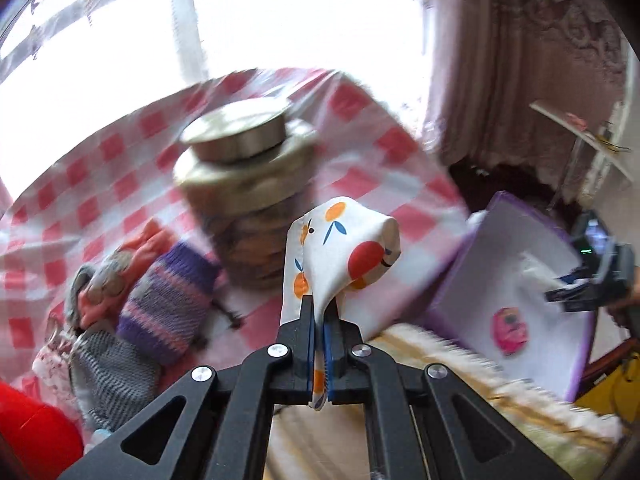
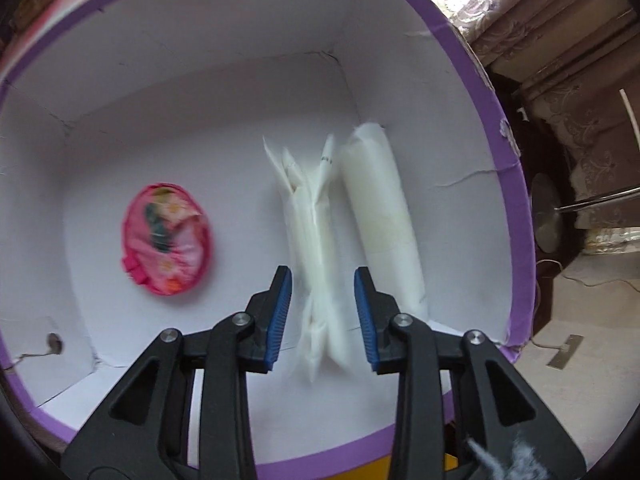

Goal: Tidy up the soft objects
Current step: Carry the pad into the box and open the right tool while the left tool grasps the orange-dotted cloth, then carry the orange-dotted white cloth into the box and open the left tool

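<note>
My left gripper [image 1: 322, 300] is shut on a white cloth [image 1: 344, 248] printed with orange and red fruit, which bunches up above the fingertips and hangs clear of the table. At the right of that view stands a purple-rimmed white box [image 1: 446, 284], and my right gripper [image 1: 560, 290] reaches into it. In the right wrist view the right gripper [image 2: 322, 276] points down into the box [image 2: 476, 64]. Its jaws are open astride a blurred white folded bundle [image 2: 316, 240], and the pads do not press on it. A white roll [image 2: 380, 208] lies beside it, and a pink round pouch [image 2: 166, 240] at the left.
A jar with a metal lid [image 1: 248, 184] stands on the pink-and-white checked tablecloth [image 1: 360, 108]. Left of it lie a purple striped knit [image 1: 168, 304], a grey striped knit [image 1: 112, 372] and an orange piece [image 1: 144, 252]. A red object [image 1: 28, 432] sits bottom left.
</note>
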The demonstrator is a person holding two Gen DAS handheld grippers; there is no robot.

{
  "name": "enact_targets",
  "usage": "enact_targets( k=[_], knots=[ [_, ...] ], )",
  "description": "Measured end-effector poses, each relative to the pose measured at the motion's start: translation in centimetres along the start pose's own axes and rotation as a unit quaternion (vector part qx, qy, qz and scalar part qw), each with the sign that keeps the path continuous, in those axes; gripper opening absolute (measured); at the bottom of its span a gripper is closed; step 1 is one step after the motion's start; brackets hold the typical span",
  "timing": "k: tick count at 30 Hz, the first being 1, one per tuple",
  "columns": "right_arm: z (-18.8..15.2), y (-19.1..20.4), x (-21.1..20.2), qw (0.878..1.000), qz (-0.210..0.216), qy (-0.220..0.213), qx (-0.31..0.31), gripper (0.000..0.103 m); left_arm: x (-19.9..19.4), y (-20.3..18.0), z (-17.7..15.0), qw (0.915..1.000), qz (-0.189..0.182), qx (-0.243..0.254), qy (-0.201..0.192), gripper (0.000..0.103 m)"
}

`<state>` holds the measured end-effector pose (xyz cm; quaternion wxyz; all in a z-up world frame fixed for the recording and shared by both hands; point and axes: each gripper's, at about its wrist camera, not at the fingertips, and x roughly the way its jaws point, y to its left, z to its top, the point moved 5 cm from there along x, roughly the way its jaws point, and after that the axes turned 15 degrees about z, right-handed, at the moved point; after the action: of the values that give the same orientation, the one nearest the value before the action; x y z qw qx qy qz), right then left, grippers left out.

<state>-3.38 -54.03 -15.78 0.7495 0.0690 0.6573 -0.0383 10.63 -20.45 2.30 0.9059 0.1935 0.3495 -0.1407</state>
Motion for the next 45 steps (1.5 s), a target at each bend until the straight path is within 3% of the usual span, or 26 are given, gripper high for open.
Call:
enact_targets(
  k=[2,3,13,18,20,28,31,33,34,35,37,39,40,41,43,44,45],
  knots=[
    [-0.1,-0.7,0.2,1.0,-0.017,-0.001,0.005,0.055,-0.5,-1.3,0.5,0.9998,-0.015,0.014,-0.008,0.004],
    [-0.1,-0.9,0.1,1.0,-0.02,-0.004,0.005,0.057,-1.1,-2.6,0.8,0.9992,-0.028,0.025,-0.013,0.004],
    [-2.6,-2.5,-2.8,0.998,-0.01,-0.062,0.014,0.061,-1.2,-12.0,2.7,0.9885,-0.12,0.092,-0.006,0.004],
    [-3.4,-3.0,-5.5,0.994,-0.017,-0.101,0.035,0.063,0.0,-17.1,2.8,0.9767,-0.16,0.142,0.014,0.004],
    [-3.8,-3.3,-6.9,0.991,-0.008,-0.127,0.044,0.068,0.8,-18.6,2.7,0.9718,-0.175,0.156,0.03,0.004],
    [-4.3,-3.8,-9.6,0.983,0.002,-0.174,0.056,0.072,1.8,-24.5,2.0,0.9498,-0.153,0.272,0.027,0.004],
    [-3.9,-4.8,-10.0,0.979,-0.001,-0.191,0.07,0.072,1.5,-27.2,0.8,0.9267,-0.109,0.359,-0.021,0.004],
    [-3.8,-5.6,-10.4,0.976,-0.001,-0.2,0.081,0.072,0.8,-29.6,-1.0,0.8918,-0.084,0.439,-0.071,0.004],
    [-4.0,-6.0,-10.7,0.975,0.0,-0.204,0.088,0.073,0.5,-30.2,-1.7,0.88,-0.081,0.46,-0.083,0.004],
    [-4.1,-6.4,-11.0,0.973,0.0,-0.208,0.095,0.074,0.1,-31.4,-2.8,0.8575,-0.081,0.497,-0.105,0.004],
    [-4.3,-6.9,-11.2,0.972,-0.001,-0.21,0.103,0.075,-0.2,-32.7,-4.2,0.8253,-0.082,0.543,-0.133,0.007],
    [-4.5,-7.2,-11.3,0.972,-0.001,-0.209,0.107,0.075,-0.8,-34.0,-5.8,0.7837,-0.07,0.588,-0.187,0.01],
    [-4.5,-7.2,-11.2,0.972,0.0,-0.208,0.108,0.075,-1.1,-34.6,-6.4,0.7604,-0.057,0.607,-0.223,0.024],
    [-4.6,-7.1,-11.2,0.973,0.0,-0.206,0.107,0.075,-1.3,-35.1,-7.0,0.7336,-0.039,0.626,-0.261,0.059],
    [-4.7,-6.9,-11.1,0.974,0.003,-0.204,0.103,0.075,-0.7,-35.6,-7.7,0.6993,-0.007,0.652,-0.293,0.085],
    [-4.6,-6.7,-11.0,0.974,0.005,-0.203,0.099,0.075,-0.3,-35.6,-7.8,0.6902,0.009,0.658,-0.301,0.085],
    [-4.5,-6.4,-10.9,0.975,0.007,-0.202,0.095,0.075,-0.1,-35.3,-7.6,0.6919,0.018,0.652,-0.309,0.085]
  ],
)
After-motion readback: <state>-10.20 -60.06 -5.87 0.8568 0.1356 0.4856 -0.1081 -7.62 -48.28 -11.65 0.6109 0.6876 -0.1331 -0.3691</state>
